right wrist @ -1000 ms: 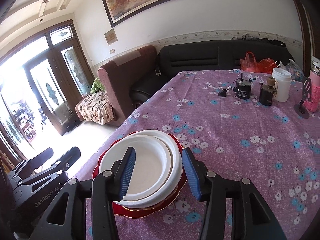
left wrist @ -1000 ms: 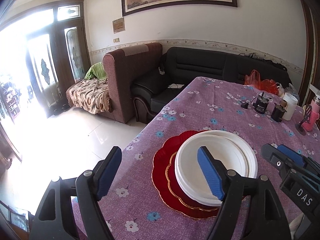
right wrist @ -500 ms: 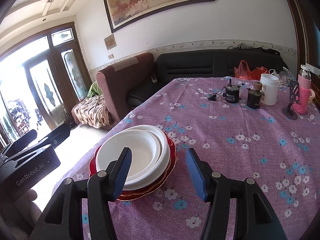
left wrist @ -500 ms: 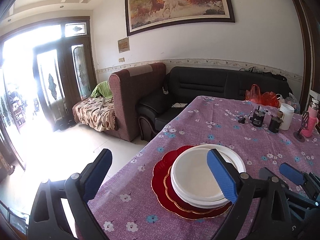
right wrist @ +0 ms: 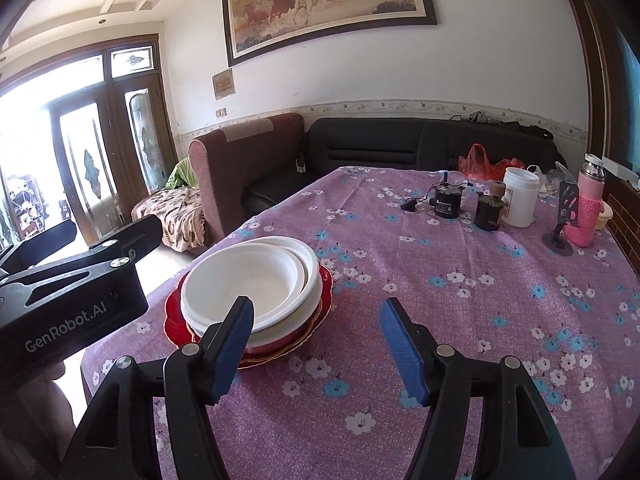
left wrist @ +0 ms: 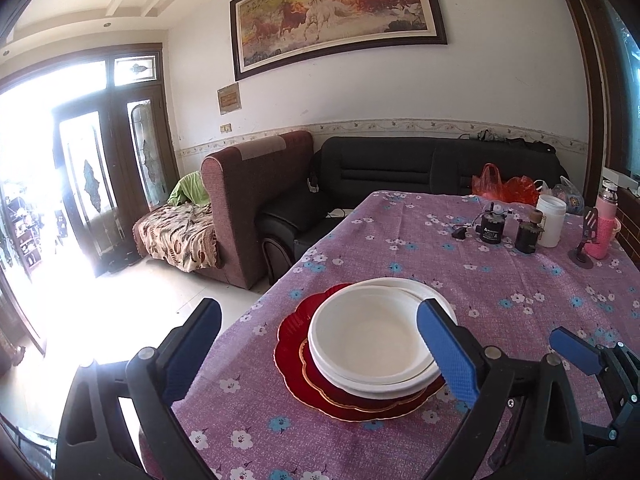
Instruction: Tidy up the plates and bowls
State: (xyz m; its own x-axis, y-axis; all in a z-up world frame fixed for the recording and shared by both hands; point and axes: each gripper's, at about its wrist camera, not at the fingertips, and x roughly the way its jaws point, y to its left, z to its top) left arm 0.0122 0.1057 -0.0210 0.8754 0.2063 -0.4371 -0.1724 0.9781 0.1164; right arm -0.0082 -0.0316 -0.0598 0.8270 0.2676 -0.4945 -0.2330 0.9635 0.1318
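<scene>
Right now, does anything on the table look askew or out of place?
The white bowl sits off-centre in the stack, shifted toward the table's near edge on the white plate and red plates. Nothing is spilled or broken.

White jar (left wrist: 551, 221) beside 2 dark canisters (left wrist: 491, 229) — pink bottle (left wrist: 603, 226) near.

White bowl (left wrist: 370, 338) nested in white plates (left wrist: 434, 294), atop red plates (left wrist: 292, 346).

A home living room: black sofa (left wrist: 420, 168), framed horse painting (left wrist: 336, 8), floral-clothed table (left wrist: 520, 288).
</scene>
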